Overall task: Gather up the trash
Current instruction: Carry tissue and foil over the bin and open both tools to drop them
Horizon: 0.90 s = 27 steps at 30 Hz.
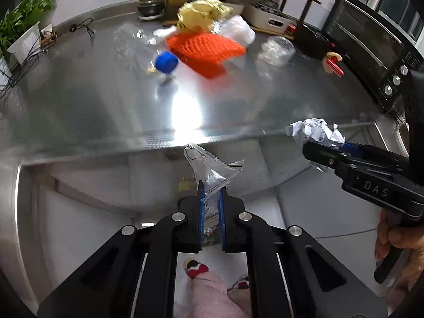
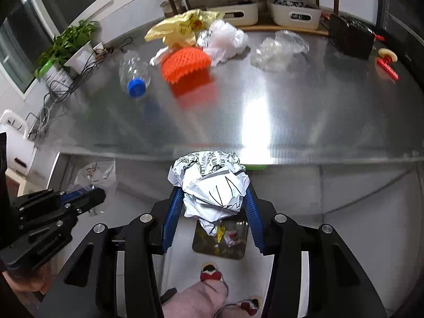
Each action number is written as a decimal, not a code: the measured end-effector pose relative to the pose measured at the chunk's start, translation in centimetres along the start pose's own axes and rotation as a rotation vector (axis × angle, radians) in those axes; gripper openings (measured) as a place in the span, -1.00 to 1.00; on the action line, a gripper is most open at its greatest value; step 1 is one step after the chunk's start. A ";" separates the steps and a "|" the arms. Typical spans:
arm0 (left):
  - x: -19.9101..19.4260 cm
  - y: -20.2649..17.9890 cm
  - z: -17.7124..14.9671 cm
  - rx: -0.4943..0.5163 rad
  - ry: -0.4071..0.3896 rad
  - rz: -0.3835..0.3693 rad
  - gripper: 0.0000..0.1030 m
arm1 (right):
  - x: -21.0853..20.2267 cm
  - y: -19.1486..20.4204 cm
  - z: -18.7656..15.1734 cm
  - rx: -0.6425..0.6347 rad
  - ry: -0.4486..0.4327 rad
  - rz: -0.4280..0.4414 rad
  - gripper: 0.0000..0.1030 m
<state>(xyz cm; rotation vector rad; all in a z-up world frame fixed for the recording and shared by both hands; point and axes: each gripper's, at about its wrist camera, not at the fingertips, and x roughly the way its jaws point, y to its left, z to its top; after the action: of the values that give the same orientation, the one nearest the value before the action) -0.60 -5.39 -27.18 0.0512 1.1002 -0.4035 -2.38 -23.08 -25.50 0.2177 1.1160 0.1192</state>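
Observation:
My left gripper (image 1: 211,189) is shut on a clear plastic wrapper (image 1: 209,165) and holds it in front of the steel table's front edge (image 1: 106,148); the wrapper also shows in the right wrist view (image 2: 98,176). My right gripper (image 2: 212,198) is shut on a crumpled printed paper ball (image 2: 212,182), also seen in the left wrist view (image 1: 315,131). Below it on the floor sits a bin (image 2: 221,239) with trash inside. On the table lie an orange foam net (image 2: 185,63), a clear bottle with a blue cap (image 2: 135,75), a yellow bag (image 2: 182,27), a white bag (image 2: 226,41) and clear plastic film (image 2: 278,49).
A potted plant (image 2: 66,45) and cables (image 2: 66,79) sit at the table's left. White bins (image 2: 294,13) stand under a wooden shelf at the back. A black oven (image 1: 371,47) is at the right, a red-and-yellow clip (image 2: 387,63) near it. My feet (image 2: 212,273) are below.

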 end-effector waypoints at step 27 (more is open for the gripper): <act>16.4 2.2 -10.4 -0.053 0.263 -0.088 -0.85 | 16.2 -1.7 -8.6 0.155 0.289 -0.038 -0.03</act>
<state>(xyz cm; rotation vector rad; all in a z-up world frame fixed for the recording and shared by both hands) -2.32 -5.65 -46.66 0.0089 1.3755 -0.4548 -3.08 -20.47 -43.70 0.3251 1.4184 0.0301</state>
